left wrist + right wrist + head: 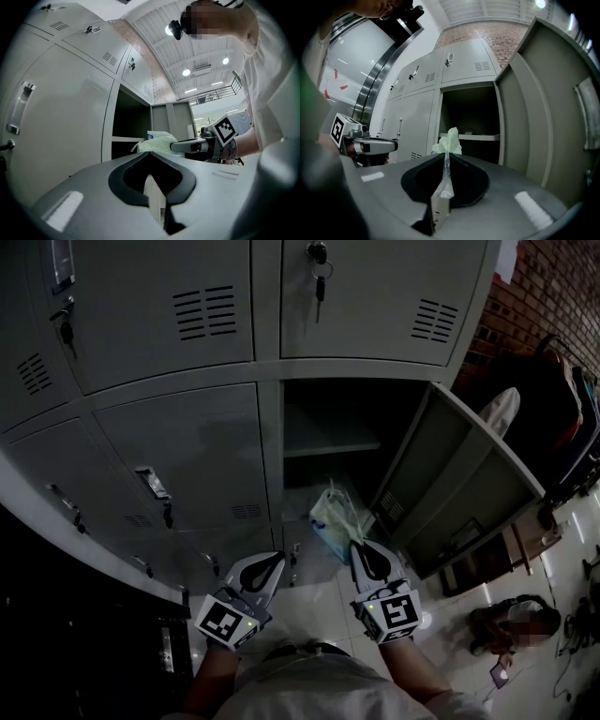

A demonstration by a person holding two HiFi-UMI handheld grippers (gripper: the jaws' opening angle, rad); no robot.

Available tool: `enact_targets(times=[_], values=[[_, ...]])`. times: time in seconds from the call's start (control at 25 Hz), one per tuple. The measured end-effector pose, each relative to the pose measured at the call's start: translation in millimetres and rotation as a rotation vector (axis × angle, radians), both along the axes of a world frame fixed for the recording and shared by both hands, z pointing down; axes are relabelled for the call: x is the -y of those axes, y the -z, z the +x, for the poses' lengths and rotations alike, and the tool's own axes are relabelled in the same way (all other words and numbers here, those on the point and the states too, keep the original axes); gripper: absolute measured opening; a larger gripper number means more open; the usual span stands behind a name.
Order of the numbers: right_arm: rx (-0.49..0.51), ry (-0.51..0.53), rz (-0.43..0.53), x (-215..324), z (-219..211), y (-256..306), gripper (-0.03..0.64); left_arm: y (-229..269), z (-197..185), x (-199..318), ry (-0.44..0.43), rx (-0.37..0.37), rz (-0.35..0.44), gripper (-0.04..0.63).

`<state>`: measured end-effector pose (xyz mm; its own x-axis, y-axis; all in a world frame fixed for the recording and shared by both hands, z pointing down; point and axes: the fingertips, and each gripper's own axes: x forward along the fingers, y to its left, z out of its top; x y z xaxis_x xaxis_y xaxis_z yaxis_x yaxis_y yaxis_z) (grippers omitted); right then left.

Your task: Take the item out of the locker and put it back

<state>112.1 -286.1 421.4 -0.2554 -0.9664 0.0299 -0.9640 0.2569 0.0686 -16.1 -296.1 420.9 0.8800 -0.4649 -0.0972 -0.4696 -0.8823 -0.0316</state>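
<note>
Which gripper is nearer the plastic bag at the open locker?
Right. The right gripper is shut on the plastic bag; the left gripper sits off to its left, not touching it.

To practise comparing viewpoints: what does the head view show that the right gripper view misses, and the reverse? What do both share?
Head view only: the tiled floor and the marker cube on the right tongs. Right gripper view only: the ceiling, and the film of the plastic bag pinched between those shut tongs. Both: the open locker, the bag, the left tongs.
</note>
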Motion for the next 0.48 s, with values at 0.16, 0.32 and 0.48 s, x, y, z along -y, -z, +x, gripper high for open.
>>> enact_targets(times=[0.16,0.32,0.48], values=[[0.023,0.031,0.006,-30.3,-10.3,-0.5,0.017,-2.9,-5.3,-26.4,0.027,0.000,-0.019,-0.031],[0.081,0.090,0.008,-76.1,-14.0,-3.3,0.017,-1.9,-6.1,-71.6,0.048,-0.002,-0.009,-0.031],[0.055,0.122,0.016,-131.7,-10.2,-5.4,0.017,-3.3,-4.1,-126.5,0.098,-0.032,-0.023,-0.031]])
